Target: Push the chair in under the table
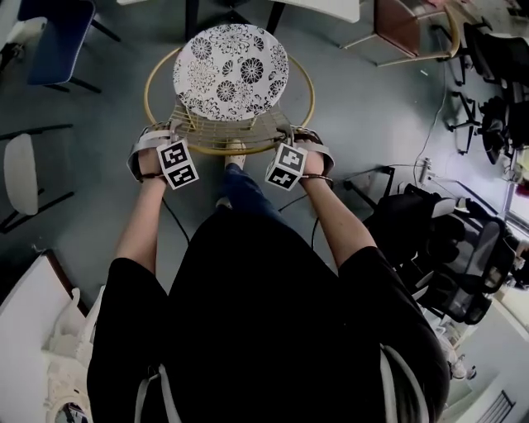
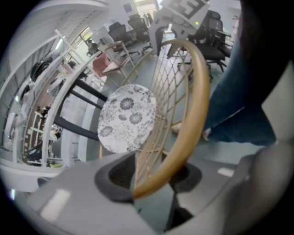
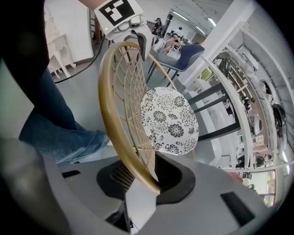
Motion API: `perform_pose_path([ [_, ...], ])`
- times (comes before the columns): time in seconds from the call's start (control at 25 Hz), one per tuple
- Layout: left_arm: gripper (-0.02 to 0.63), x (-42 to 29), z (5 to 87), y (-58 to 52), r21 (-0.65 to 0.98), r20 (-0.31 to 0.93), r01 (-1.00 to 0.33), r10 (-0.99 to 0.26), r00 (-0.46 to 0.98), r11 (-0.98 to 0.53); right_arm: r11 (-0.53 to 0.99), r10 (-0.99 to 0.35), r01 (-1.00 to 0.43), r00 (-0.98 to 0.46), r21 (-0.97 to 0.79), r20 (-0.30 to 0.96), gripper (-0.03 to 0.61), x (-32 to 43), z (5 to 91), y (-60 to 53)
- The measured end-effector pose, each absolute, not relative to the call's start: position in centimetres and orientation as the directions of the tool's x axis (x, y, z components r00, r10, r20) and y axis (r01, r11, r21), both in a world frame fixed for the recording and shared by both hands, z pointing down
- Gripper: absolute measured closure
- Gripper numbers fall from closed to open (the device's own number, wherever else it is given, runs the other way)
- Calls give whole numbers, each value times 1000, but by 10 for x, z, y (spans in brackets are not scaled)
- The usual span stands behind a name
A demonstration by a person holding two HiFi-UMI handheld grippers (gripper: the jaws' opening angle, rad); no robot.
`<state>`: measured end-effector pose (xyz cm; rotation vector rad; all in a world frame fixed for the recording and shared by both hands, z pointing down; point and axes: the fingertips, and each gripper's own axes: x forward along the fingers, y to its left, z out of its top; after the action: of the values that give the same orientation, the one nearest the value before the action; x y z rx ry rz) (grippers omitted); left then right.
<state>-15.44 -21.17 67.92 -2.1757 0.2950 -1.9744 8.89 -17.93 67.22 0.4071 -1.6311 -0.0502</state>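
Observation:
The chair has a gold wire back and a round seat cushion (image 1: 231, 73) with a black-and-white flower print. It stands on the grey floor straight ahead of me. My left gripper (image 1: 155, 149) is shut on the left part of the gold back rim (image 1: 240, 149), and my right gripper (image 1: 304, 150) is shut on the right part. In the left gripper view the rim (image 2: 183, 137) passes between the pads of the left gripper (image 2: 149, 176). The right gripper view shows the rim (image 3: 119, 137) clamped in the right gripper (image 3: 154, 176). The white table edge (image 1: 322, 7) lies just beyond the chair.
A blue chair (image 1: 58, 33) stands at the far left and a reddish chair (image 1: 405, 25) at the far right. Black office chairs (image 1: 446, 248) crowd the right side. A white chair (image 1: 21, 173) and white furniture (image 1: 33, 330) are on my left. A cable (image 1: 430, 132) runs across the floor.

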Motion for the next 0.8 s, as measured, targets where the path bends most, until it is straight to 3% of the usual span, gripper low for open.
perform_pose_path([
  [0.8,449,-144,681,-292,-296,954,-54,-298,36,-954,935,-306,-210,-62,287,950,482,102,672,-265],
])
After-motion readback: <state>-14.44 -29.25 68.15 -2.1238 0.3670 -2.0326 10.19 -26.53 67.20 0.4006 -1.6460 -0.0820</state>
